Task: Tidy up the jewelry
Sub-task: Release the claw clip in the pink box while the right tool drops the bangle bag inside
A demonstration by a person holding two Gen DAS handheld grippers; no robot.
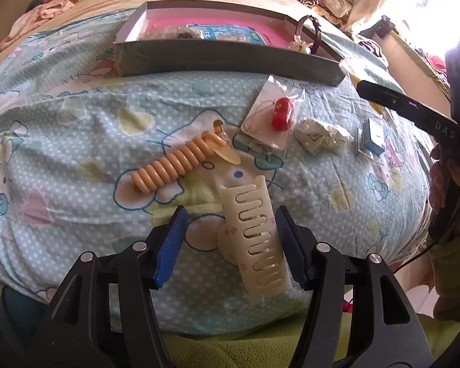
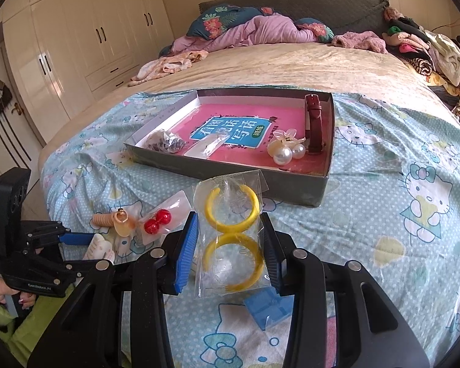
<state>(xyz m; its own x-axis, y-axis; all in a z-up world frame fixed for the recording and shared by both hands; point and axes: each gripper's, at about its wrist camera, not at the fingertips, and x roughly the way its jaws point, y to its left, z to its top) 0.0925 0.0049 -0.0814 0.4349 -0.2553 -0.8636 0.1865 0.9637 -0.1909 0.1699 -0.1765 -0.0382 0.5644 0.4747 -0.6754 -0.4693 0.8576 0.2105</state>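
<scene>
My right gripper [image 2: 230,242] is shut on a clear bag of yellow hoop earrings [image 2: 231,233] and holds it above the bed, in front of the grey box [image 2: 294,187]. The box has a pink bottom and holds a brown watch [image 2: 313,122], pearl earrings [image 2: 286,150] and small bags. My left gripper [image 1: 230,242] is open, low over the sheet, with a cream hair comb [image 1: 256,236] between its fingers. An orange spiral hair tie [image 1: 171,164], a bag of red bead earrings [image 1: 280,113] and a small blue box [image 1: 371,138] lie on the sheet.
The bed has a blue Hello Kitty sheet [image 2: 398,214]. Clothes are piled at the head and right side [image 2: 414,46]. White wardrobes [image 2: 76,46] stand on the left. A crumpled white packet [image 1: 322,135] lies beside the red earrings.
</scene>
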